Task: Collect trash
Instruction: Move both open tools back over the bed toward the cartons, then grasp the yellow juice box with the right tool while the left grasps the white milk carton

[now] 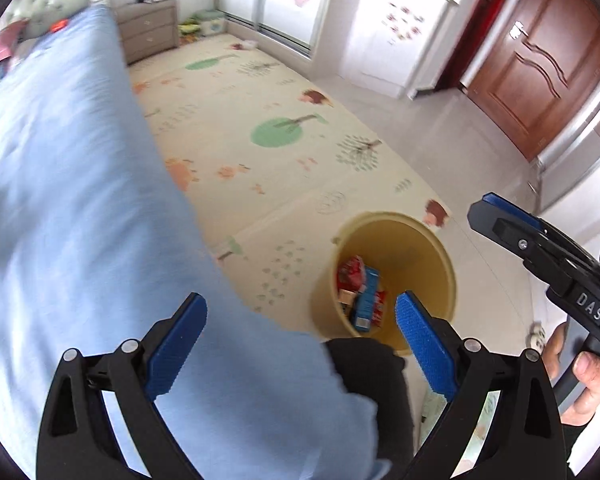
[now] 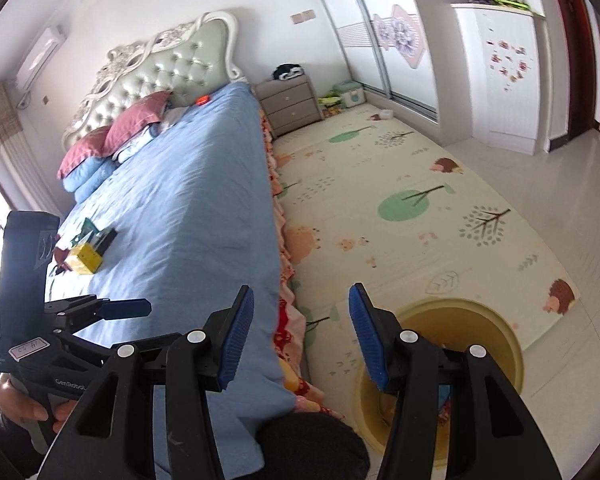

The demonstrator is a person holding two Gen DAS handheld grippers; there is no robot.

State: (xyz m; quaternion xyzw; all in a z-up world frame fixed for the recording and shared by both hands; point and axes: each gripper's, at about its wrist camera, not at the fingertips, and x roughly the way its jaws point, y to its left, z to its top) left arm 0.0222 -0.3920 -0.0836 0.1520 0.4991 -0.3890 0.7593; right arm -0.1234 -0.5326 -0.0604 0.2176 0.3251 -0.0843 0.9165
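Note:
A yellow waste bin [image 1: 400, 240] stands on the play mat beside the bed, with red wrappers [image 1: 350, 272] and a blue carton [image 1: 366, 300] inside it. My left gripper [image 1: 300, 296] hangs wide open over the bed corner and the bin, with nothing between its fingers. In the right wrist view my right gripper [image 2: 300, 292] is open and empty above the bed edge, and the bin [image 2: 460, 328] is low on the right. On the blue sheet at the left lie a yellow box [image 2: 84, 260] and a dark green packet [image 2: 98, 236]. Each gripper shows in the other's view, held by a hand [image 1: 588, 376].
The bed [image 2: 188, 184] with its blue sheet fills the left side, pillows [image 2: 112, 140] at its head. A patterned play mat [image 2: 380, 208] covers the floor beside it. A grey nightstand [image 2: 290, 106], a white cabinet [image 2: 508, 80] and a wooden door [image 1: 540, 60] stand further off. A dark-clothed knee [image 1: 372, 384] is below the grippers.

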